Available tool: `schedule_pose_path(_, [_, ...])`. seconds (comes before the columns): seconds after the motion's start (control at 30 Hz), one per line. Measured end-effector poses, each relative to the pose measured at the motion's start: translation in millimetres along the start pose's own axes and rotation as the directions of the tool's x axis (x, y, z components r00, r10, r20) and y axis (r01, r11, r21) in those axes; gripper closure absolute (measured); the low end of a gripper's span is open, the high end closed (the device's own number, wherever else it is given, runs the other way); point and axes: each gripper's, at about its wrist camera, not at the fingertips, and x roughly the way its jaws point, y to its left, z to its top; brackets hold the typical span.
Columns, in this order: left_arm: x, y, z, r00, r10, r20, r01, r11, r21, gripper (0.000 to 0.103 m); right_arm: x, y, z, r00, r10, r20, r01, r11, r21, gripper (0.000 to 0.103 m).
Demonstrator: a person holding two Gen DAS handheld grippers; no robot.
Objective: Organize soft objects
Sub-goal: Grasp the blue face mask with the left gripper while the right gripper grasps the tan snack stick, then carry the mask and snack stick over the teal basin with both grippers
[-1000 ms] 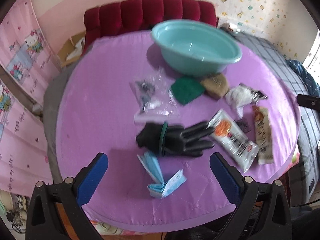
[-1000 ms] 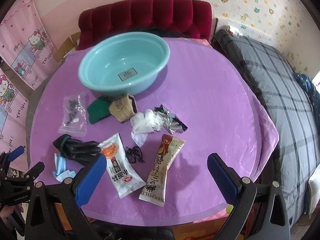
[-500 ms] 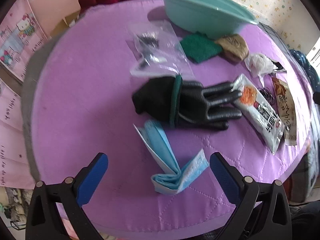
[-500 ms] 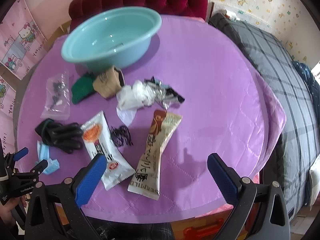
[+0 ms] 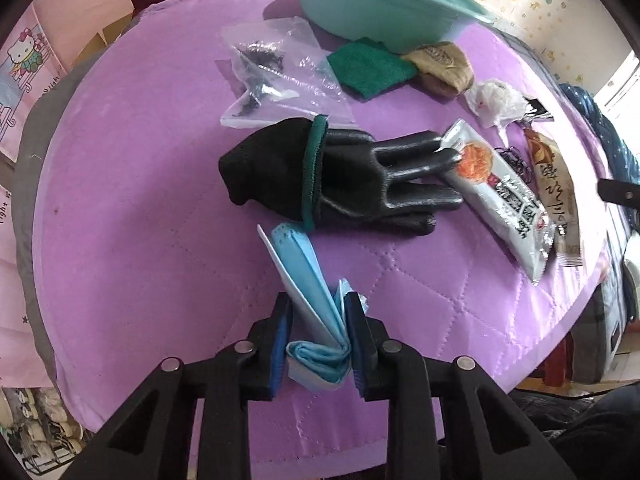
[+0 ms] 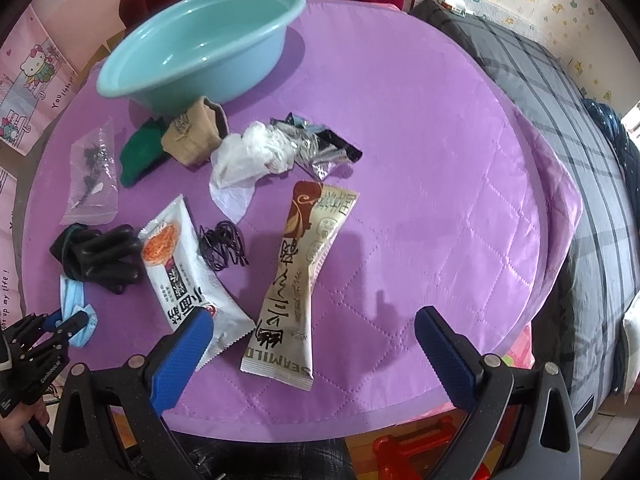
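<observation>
- Both grippers are sitting lower over the purple quilted table (image 6: 420, 160) than a second ago, so the items are looming larger in both wrist views; the left gripper (image 5: 318, 312) has just been closing, and the folded blue face mask (image 5: 308, 280) is now between its pads where it lay free on the cloth before.
- Biggest risk: the teal basin (image 6: 200, 40) is sitting at the far side (probably the drop spot, judging by the task), so the carry is crossing the black glove (image 5: 332, 176) and the clear bag (image 5: 276, 76); a low pass could be dragging them.
- Next risk: the mask is a loose fan of folds, pinched only at its near folded end, so the free leaves could be flopping open or sliding out on the lift.
- Smaller risk: the far end of the mask is lying just beside the glove cuff and could be snagging it.
- Left gripper: jaws drawn close together, pads (image 5: 283, 332) pressing on the mask's near end, at the near left edge of the table.
- Right gripper (image 6: 316, 340): jaws standing wide apart, holding nothing, hovering over the tan snack packet (image 6: 308, 272) and the white snack packet (image 6: 188, 268) (contact not clear).
</observation>
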Motion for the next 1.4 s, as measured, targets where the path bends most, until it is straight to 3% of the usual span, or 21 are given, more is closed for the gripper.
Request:
schedule_pose_path(0.27, [-28,-4,0,1.000,-0.002,0.015,0.002,1.000,-0.019,0.075,24,3,5,1.000,0.003,-0.013,-0.003,1.000,-0.024,0.001])
schedule_pose_path(0.47, [-34,-5,-1,1.000,-0.004,0.031,0.006,0.999,-0.037,0.075,49,8,14,0.999,0.017,-0.031,-0.019,0.999,-0.041,0.014])
schedule_pose_path(0.57, [-41,-2,-3,0.999,0.000,0.040,0.002,0.999,-0.043,0.075,61,12,18,0.998,0.028,-0.047,-0.031,0.998,-0.052,0.027])
schedule_pose_path(0.63, [-45,-2,-4,0.999,-0.002,0.047,0.004,0.999,-0.052,0.075,71,15,21,0.995,0.059,-0.080,-0.064,0.996,-0.057,0.060])
schedule_pose_path(0.77, [-52,-1,-5,0.998,0.002,0.060,0.001,0.998,-0.058,0.075,79,18,23,0.992,0.077,-0.102,-0.085,0.994,-0.074,0.070])
schedule_pose_path(0.9, [-57,-4,-3,0.997,-0.003,0.079,0.008,0.998,-0.060,0.075,71,19,21,0.992,0.080,-0.093,-0.089,0.991,-0.100,0.087])
schedule_pose_path(1.4, [-76,-23,15,0.989,-0.024,0.145,0.024,1.000,-0.005,0.075,19,17,13,0.992,0.129,-0.019,-0.130,0.981,-0.142,0.091])
